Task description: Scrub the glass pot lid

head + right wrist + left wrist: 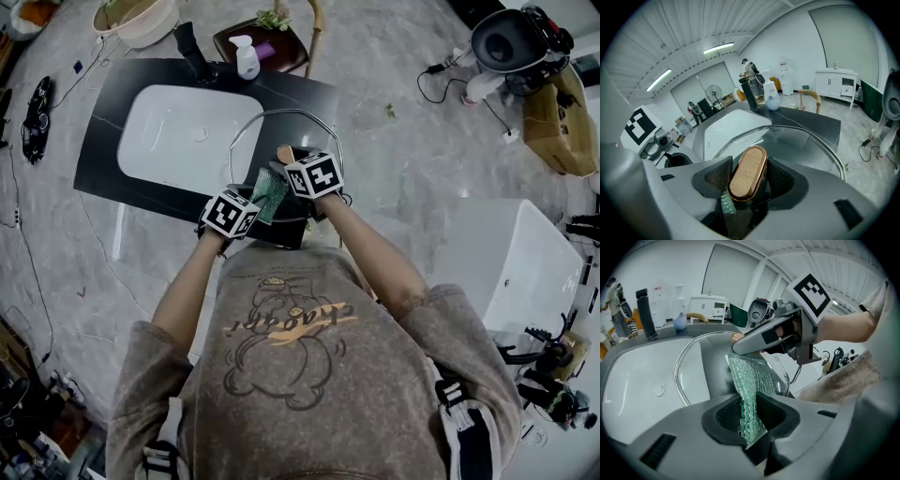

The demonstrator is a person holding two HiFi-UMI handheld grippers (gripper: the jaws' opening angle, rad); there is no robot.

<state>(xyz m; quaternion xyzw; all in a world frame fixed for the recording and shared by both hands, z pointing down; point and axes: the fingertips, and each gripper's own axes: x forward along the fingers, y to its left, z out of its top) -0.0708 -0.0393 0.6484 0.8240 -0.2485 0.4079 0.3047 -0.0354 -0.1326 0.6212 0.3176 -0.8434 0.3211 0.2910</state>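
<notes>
Right gripper pinched the wooden knob of the glass pot lid, held over the black tabletop just beside the white sink. Left gripper clamped a green scrub cloth lying against the glass.

No word, number or brand can be read. The person's grey shirt, on the near side of the white sink, has a cartoon print with one line of curly lettering, upside down and too blurred to make out. At the sink's near edge, the marker cube on the left gripper and the one on the right gripper show only black-and-white square patterns. The label on the spray bottle behind the sink is too small to read.
</notes>
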